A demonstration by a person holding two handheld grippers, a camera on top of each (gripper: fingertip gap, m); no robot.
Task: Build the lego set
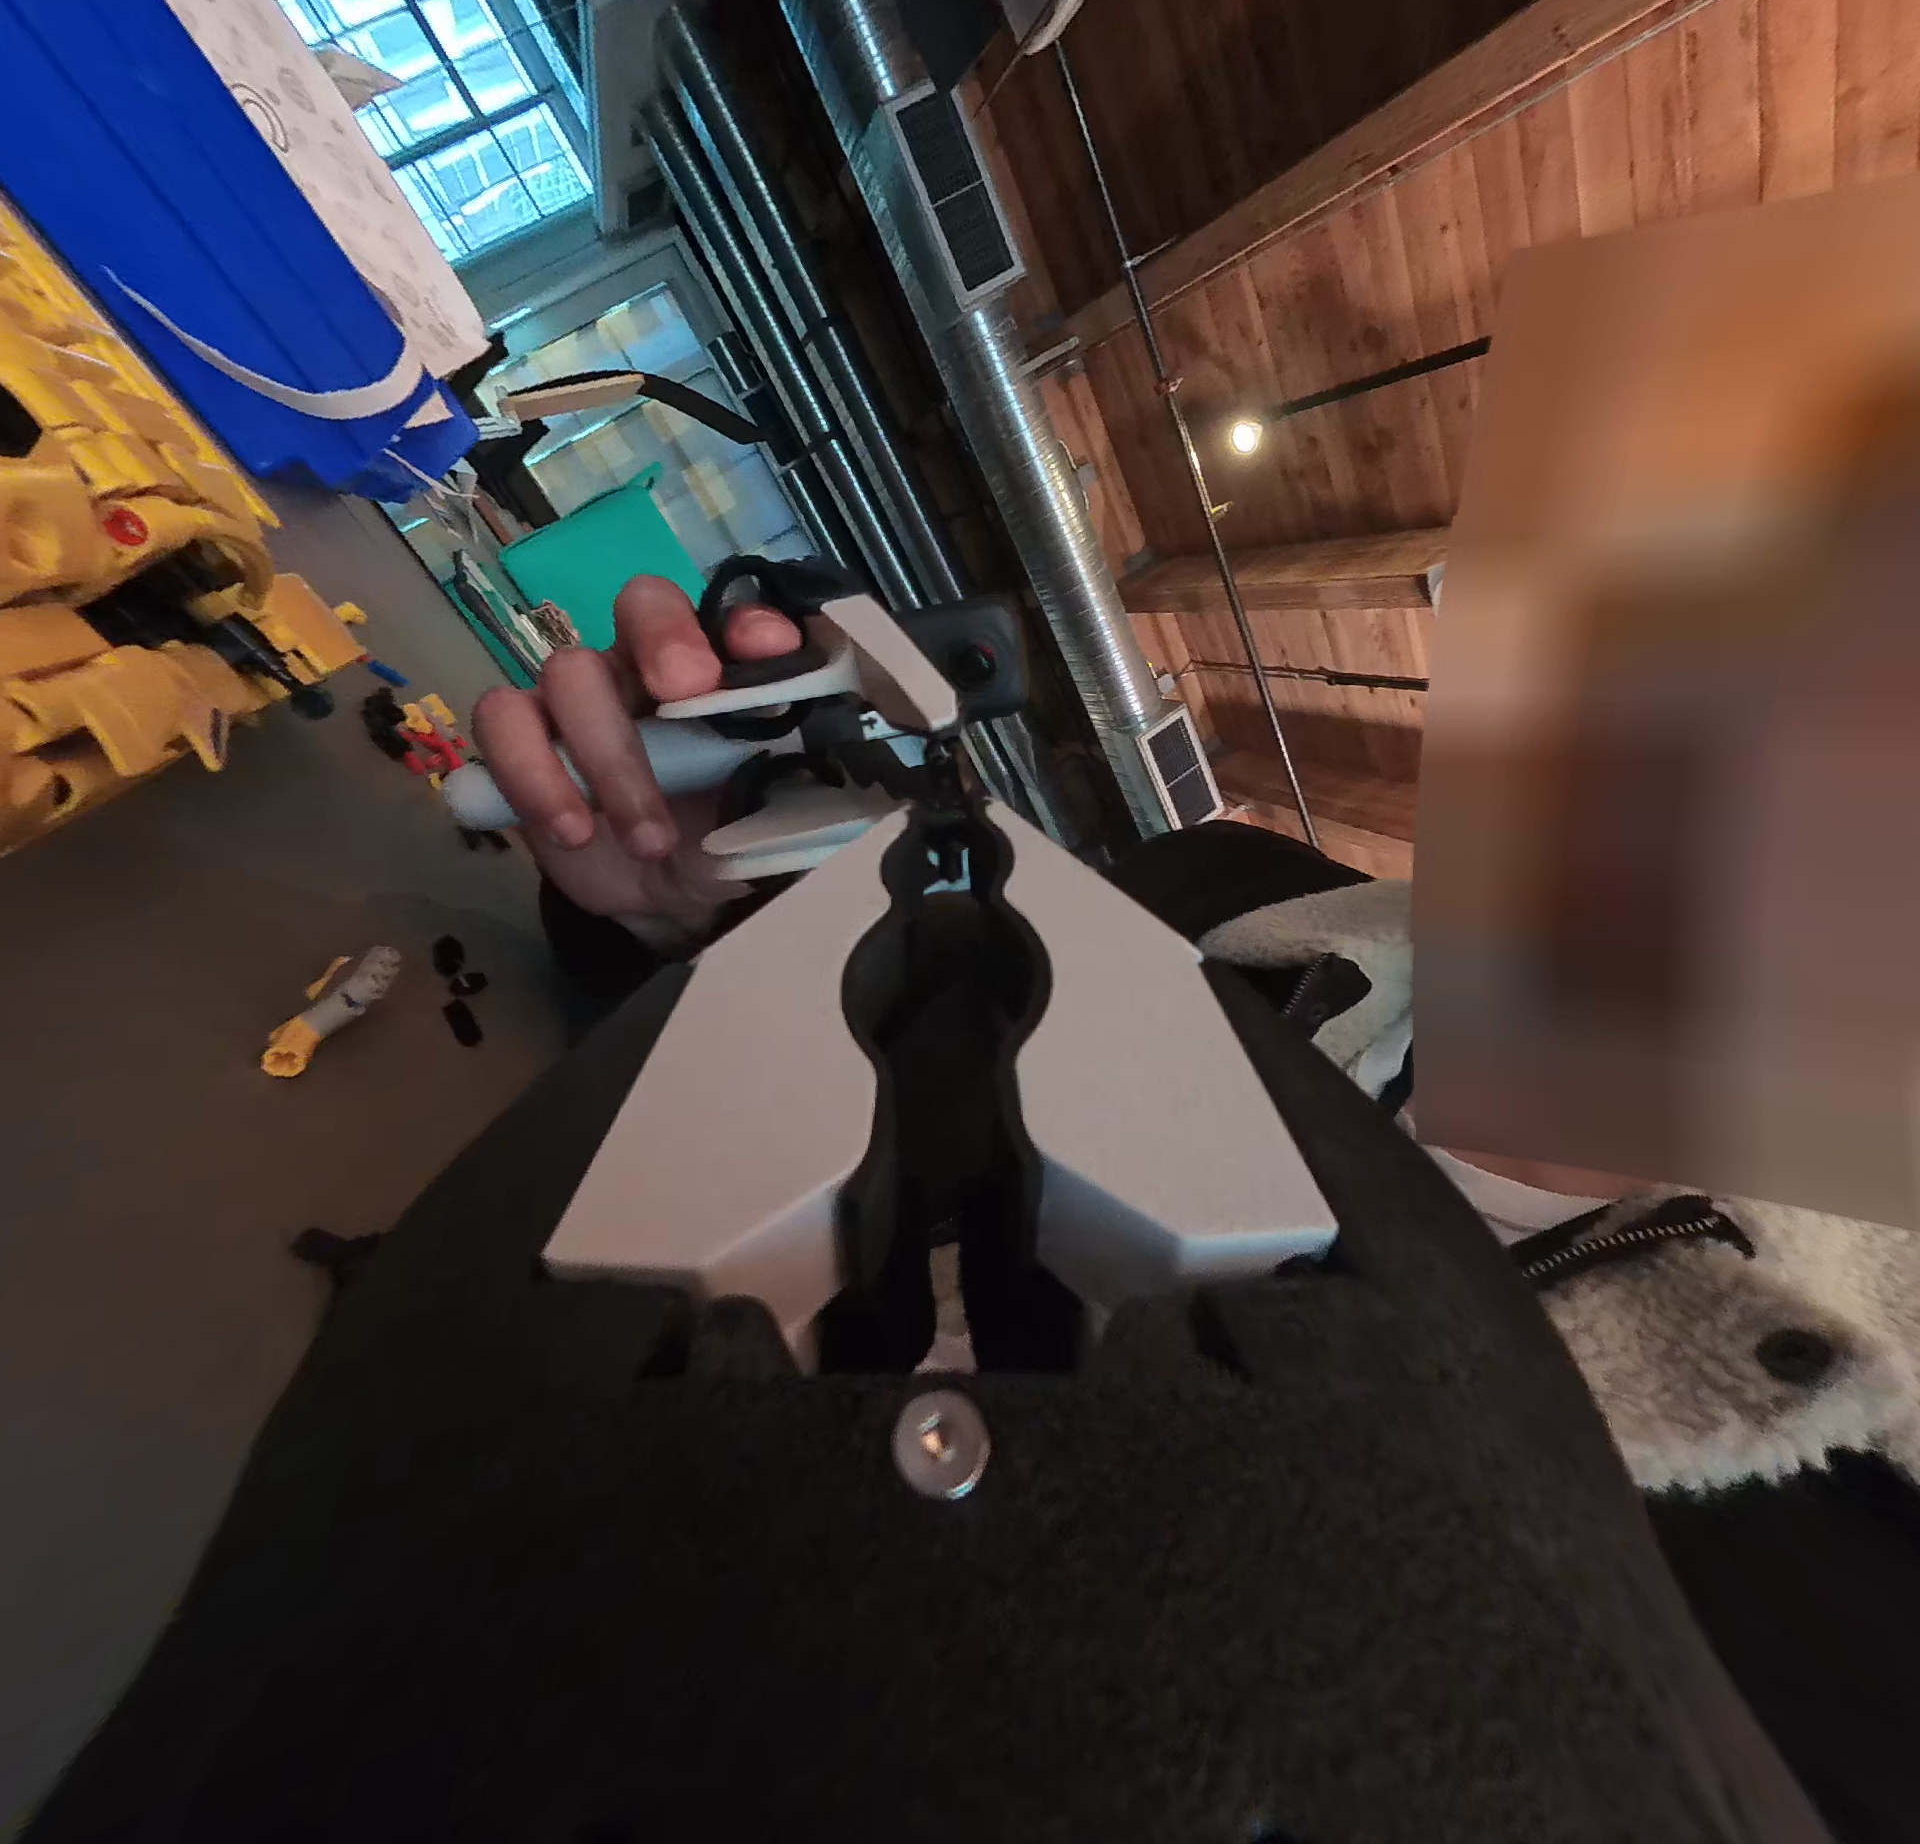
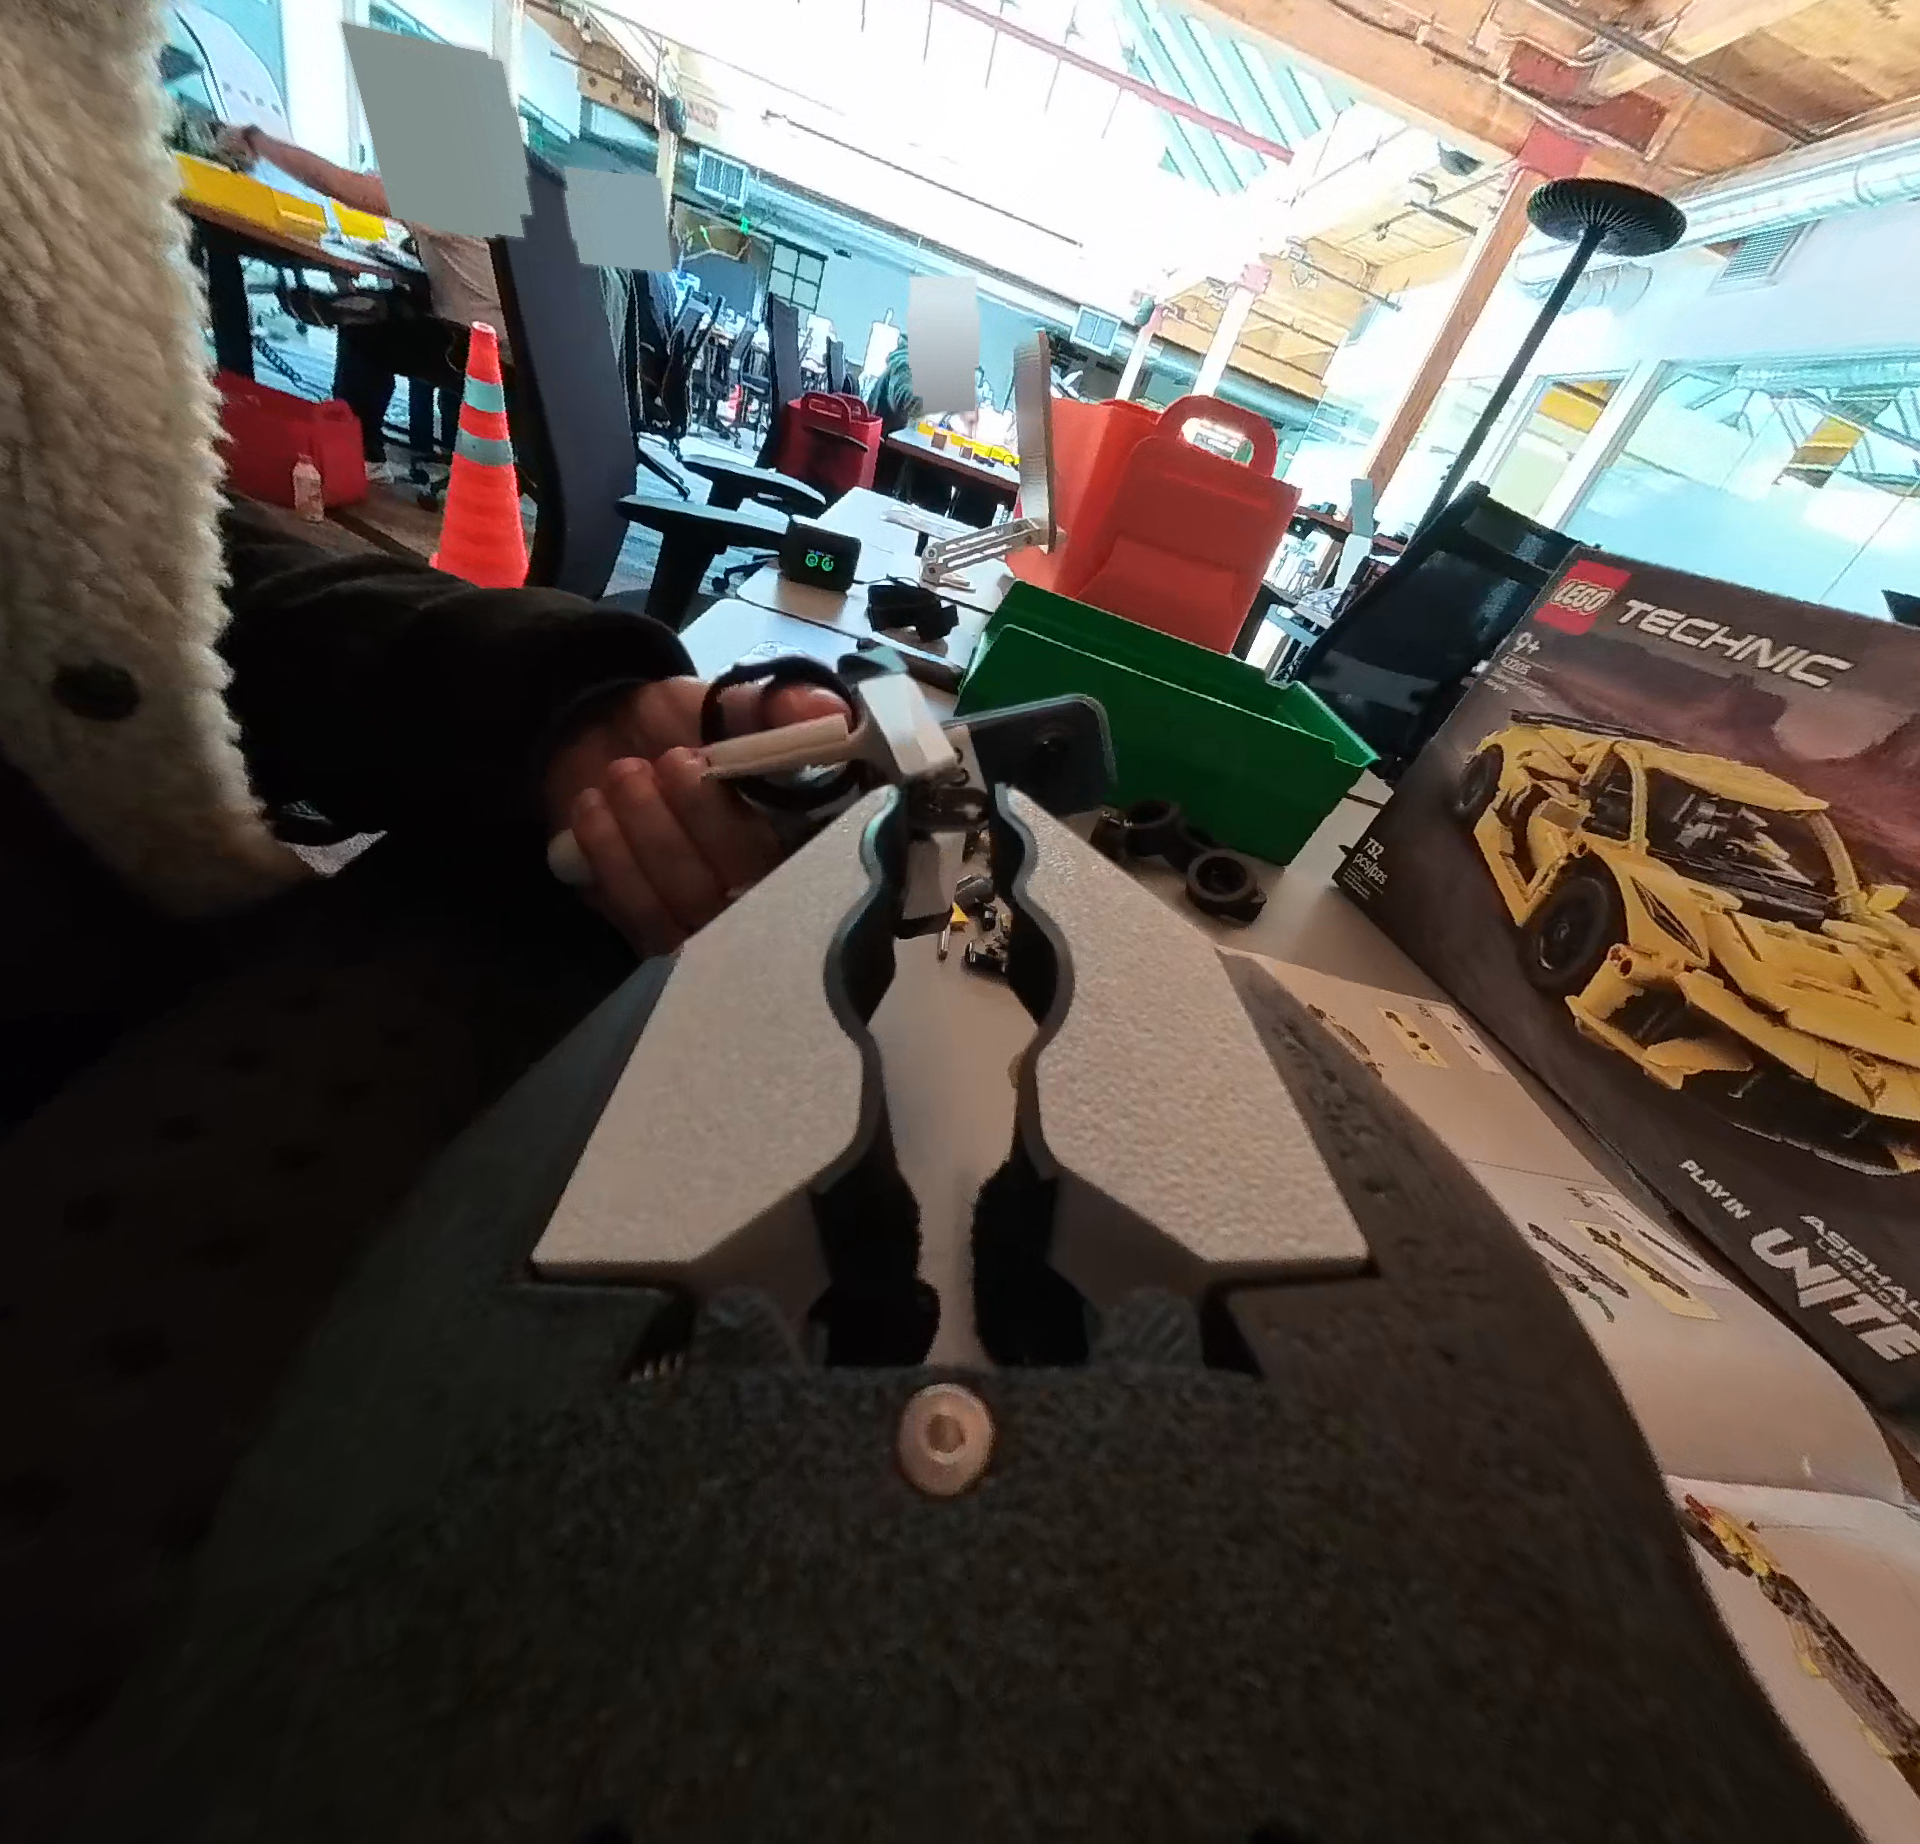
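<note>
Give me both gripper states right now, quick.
Left gripper: closed on a small dark lego piece.
Right gripper: closed on the same small dark piece, tip to tip with the left.

Daylit, blown-out skylights (image 2: 935, 59), dim foreground, fisheye edges, soft bkgd blur.

Grey two-finger grippers: two, left gripper (image 2: 928, 826) and right gripper (image 1: 940, 838)
Green plastic bins (image 2: 1164, 724): one, beyond the jaws
Printed cardboard set boxes (image 2: 1662, 921): one, right of the jaws
Orange traffic cones (image 2: 483, 464): one, far left
</note>
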